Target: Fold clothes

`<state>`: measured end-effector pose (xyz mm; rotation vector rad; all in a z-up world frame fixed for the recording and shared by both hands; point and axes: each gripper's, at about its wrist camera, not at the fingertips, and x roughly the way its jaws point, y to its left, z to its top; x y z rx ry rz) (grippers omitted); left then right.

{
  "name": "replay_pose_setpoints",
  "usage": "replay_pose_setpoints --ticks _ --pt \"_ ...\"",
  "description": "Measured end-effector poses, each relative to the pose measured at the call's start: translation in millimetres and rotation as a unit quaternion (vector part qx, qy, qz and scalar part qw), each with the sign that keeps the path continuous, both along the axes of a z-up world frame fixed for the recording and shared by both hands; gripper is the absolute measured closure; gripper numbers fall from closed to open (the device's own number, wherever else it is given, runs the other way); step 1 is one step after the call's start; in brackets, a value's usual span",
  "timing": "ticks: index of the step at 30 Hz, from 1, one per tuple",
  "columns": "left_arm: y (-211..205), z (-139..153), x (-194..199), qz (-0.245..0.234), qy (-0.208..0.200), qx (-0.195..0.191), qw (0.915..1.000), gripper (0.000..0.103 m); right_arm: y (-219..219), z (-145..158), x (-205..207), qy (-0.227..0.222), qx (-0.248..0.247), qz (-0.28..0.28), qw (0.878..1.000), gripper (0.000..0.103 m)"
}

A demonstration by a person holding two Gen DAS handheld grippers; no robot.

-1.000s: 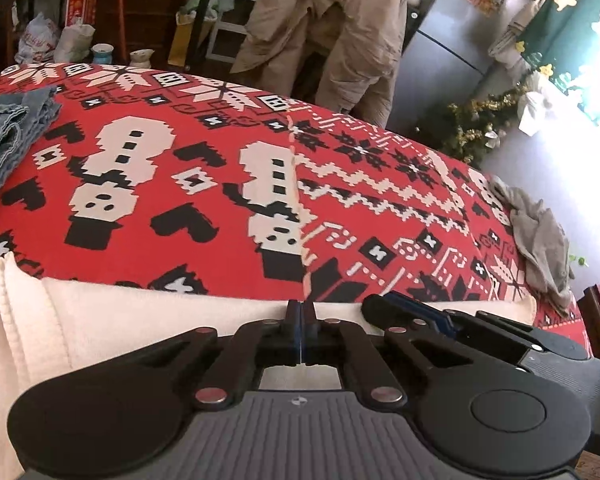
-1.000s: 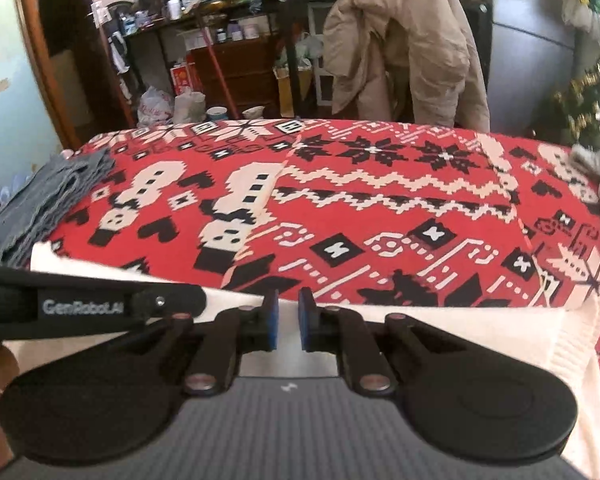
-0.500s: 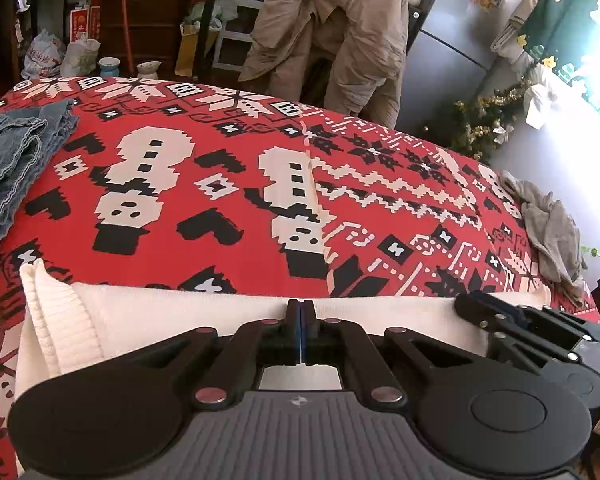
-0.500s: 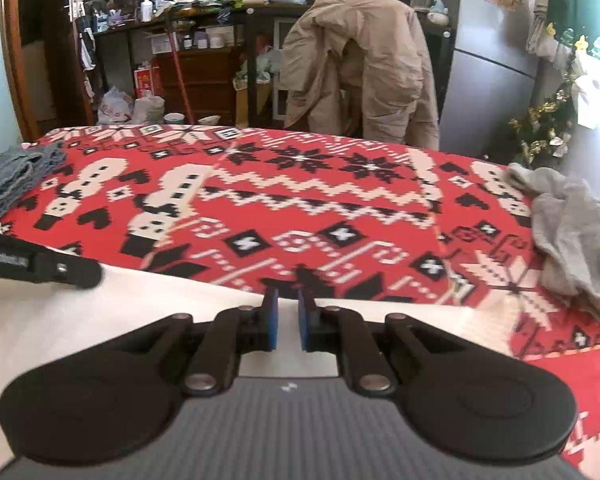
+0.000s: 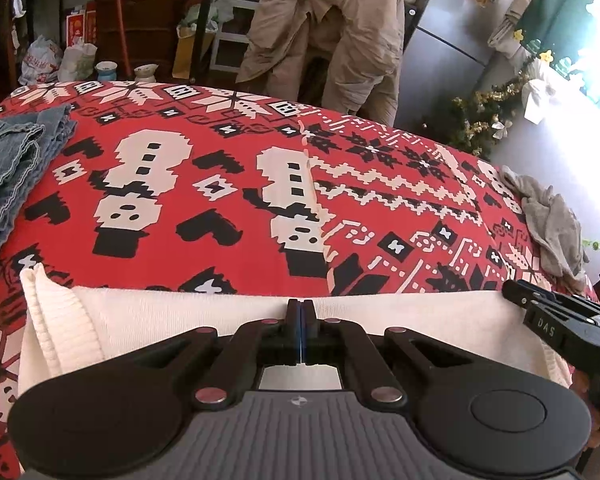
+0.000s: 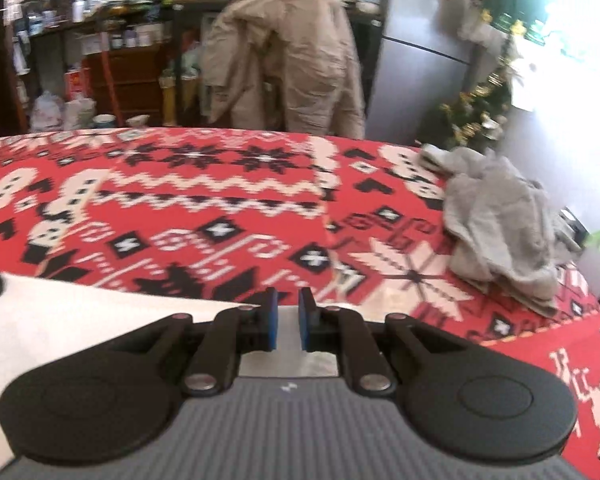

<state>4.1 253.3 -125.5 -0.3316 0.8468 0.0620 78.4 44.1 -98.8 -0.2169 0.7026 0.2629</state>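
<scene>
A white knit garment (image 5: 172, 316) lies along the near edge of the red patterned bed cover (image 5: 228, 184). My left gripper (image 5: 300, 326) is shut, its fingertips pressed together at the garment's far fold edge; whether cloth is pinched I cannot tell. My right gripper (image 6: 285, 324) has a narrow gap between its blue pads and sits over the garment's right end (image 6: 100, 312). It also shows in the left wrist view (image 5: 560, 320), at the garment's right end.
Folded blue denim (image 5: 8, 176) lies at the bed's left edge. A crumpled grey garment (image 6: 500, 232) lies at the right edge. Behind the bed stand a chair with a beige coat (image 5: 332, 28), shelves and a fridge (image 6: 424, 56).
My right gripper has swung right along the garment's edge, away from the left gripper, and its jaws have parted a little. The left gripper stays shut at the fold edge.
</scene>
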Motion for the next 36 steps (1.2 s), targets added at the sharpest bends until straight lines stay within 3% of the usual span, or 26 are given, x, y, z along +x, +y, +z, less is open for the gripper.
replay_pose_setpoints --ticks 8,13,19,23,27,36 --pt "-0.8 0.7 0.3 0.003 0.000 0.002 1.0000 0.101 -10.6 -1.0 13.2 -0.013 -0.027 -0.061 0.998 0.093" --pt "4.1 3.9 -1.5 0.008 -0.010 -0.012 0.9998 0.103 -10.9 12.8 9.3 -0.016 0.034 -0.046 0.998 0.092" --pt "-7.1 9.4 7.3 -0.009 -0.028 -0.042 0.9987 0.103 6.3 17.6 6.1 0.030 0.096 -0.016 0.995 0.091" --pt "-26.9 3.7 14.2 -0.025 -0.016 -0.014 0.9995 0.103 19.3 10.2 1.5 0.042 0.089 0.009 0.995 0.091" --pt "-31.9 0.0 12.1 -0.006 -0.011 0.033 0.9994 0.103 24.5 2.8 -3.5 0.040 0.070 0.022 0.997 0.092" --pt "-2.8 -0.3 -7.0 0.018 -0.017 0.078 0.9966 0.102 25.2 -1.5 -3.0 0.028 0.054 0.030 0.998 0.092"
